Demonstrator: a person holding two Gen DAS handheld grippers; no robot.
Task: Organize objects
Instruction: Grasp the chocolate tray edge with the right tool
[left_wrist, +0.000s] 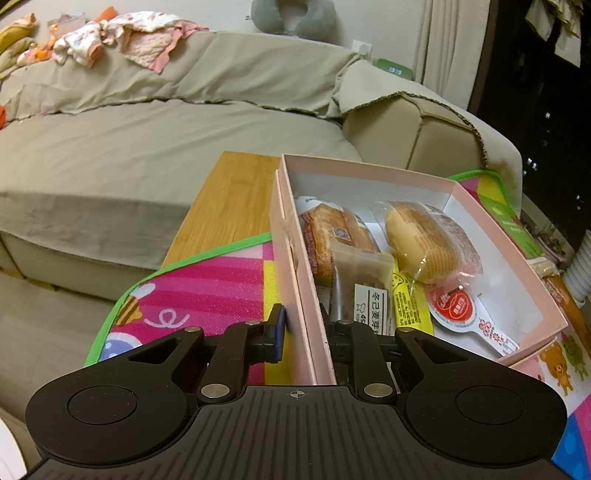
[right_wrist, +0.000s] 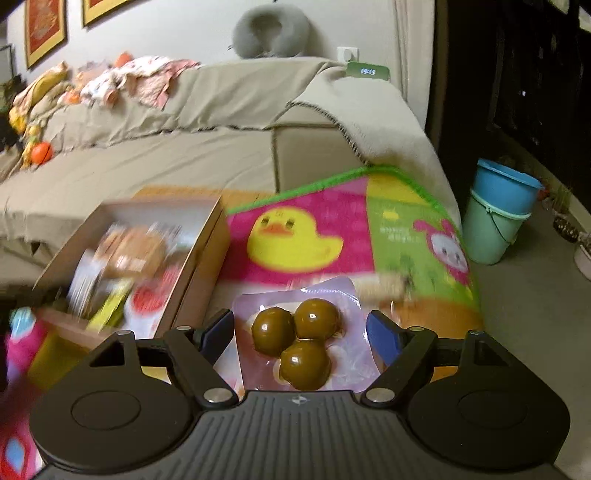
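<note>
Pack of three brown eggs (right_wrist: 301, 341): flat on the bench mat, directly ahead between the spread right gripper (right_wrist: 301, 332); pink box (left_wrist: 480, 225) to its left, wall pinched by left gripper (left_wrist: 304, 332).

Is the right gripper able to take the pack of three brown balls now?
Probably yes. The right gripper stands open with the pack lying flat on the mat between its fingers, and nothing covers it. The box is off to the side.
</note>
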